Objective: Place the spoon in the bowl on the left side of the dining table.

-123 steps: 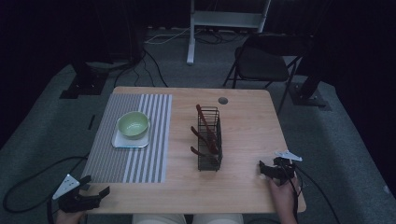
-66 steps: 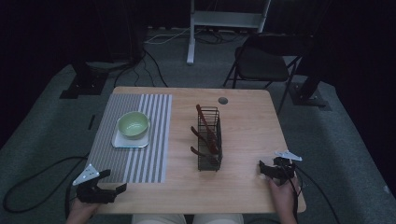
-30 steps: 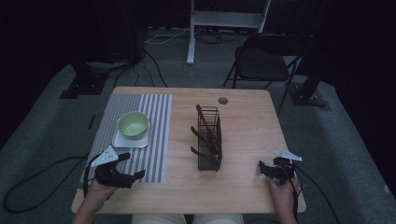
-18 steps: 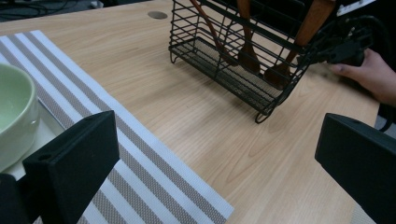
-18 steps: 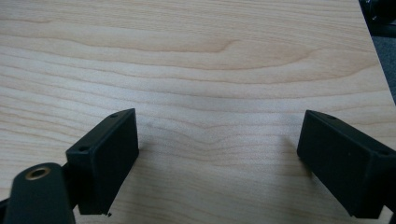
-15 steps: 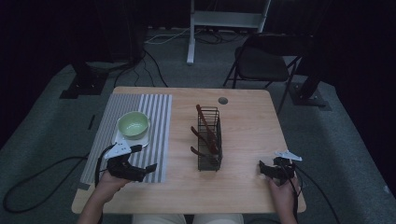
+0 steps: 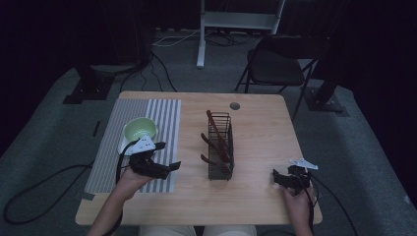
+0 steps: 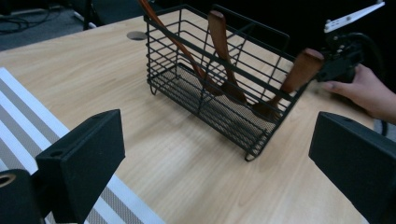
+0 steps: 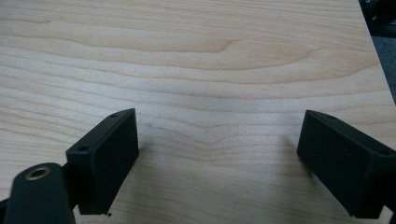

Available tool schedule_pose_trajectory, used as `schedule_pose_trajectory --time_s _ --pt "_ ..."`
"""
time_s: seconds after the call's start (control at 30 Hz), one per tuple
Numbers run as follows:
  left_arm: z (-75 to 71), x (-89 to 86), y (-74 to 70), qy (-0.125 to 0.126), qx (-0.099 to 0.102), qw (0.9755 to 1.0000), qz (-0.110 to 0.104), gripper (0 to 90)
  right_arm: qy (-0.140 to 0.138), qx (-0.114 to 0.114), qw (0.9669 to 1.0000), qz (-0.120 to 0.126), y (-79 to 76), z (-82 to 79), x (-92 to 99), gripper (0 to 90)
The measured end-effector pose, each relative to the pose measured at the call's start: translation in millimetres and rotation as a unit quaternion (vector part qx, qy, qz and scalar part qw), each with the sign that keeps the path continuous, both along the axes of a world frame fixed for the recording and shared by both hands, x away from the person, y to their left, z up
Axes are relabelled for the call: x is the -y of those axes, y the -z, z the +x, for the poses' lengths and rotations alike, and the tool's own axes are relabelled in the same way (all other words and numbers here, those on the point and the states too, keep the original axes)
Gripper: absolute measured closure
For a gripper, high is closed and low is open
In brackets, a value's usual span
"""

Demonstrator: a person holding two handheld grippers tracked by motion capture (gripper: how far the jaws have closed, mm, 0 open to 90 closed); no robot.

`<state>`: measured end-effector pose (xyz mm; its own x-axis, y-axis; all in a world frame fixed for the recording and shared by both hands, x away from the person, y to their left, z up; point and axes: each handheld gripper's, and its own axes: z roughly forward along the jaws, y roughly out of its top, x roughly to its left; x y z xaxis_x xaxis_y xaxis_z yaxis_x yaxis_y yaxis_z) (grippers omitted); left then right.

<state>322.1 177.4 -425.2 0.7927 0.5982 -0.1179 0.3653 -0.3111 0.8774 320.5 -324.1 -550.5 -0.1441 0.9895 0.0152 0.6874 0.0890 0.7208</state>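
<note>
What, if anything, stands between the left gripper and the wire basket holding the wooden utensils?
Nothing visible does. The left gripper is open over the edge of the striped mat, facing the wire basket; bare wooden table lies between them. The green bowl sits behind the gripper, off that path.

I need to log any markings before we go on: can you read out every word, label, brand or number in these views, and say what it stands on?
None: no readable text in any view.
Wire basket and the wooden utensils in it: no label or print.
Green bowl, striped mat, table: plain, no markings.
Left gripper and right gripper: black jaws bare, no brand visible.
</note>
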Motion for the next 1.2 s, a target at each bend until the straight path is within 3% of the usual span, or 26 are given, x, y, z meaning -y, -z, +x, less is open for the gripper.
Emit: schedule_pose_trajectory --time_s 0.2,0.5,0.67,0.87,1.17,1.2 --pt "7.0 10.9 -5.9 0.007 0.003 1.0 -0.004 4.8 0.0 0.0 1.0 0.0 0.0 0.0 0.0 11.9" --pt "22.5 28.8 -22.0 0.021 0.018 0.9994 -0.021 15.9 -0.001 0.001 1.0 -0.001 0.1 0.1 0.1 11.9" --pt "30.8 38.5 -21.2 0.029 0.012 0.9992 -0.026 29.2 0.0 0.0 1.0 0.0 0.0 0.0 0.0 11.9" --pt "39.7 51.4 -15.5 0.023 -0.001 0.9996 -0.018 34.5 0.0 0.001 1.0 0.0 0.0 0.0 0.1 12.0" --pt "49.8 67.1 -9.4 0.01 -0.006 0.9999 -0.012 39.4 0.0 0.001 1.0 0.0 0.0 0.0 0.1 12.0" --pt "50.5 68.1 -8.4 0.014 -0.008 0.9997 -0.016 44.4 0.0 0.001 1.0 0.0 0.0 0.0 0.1 12.0"
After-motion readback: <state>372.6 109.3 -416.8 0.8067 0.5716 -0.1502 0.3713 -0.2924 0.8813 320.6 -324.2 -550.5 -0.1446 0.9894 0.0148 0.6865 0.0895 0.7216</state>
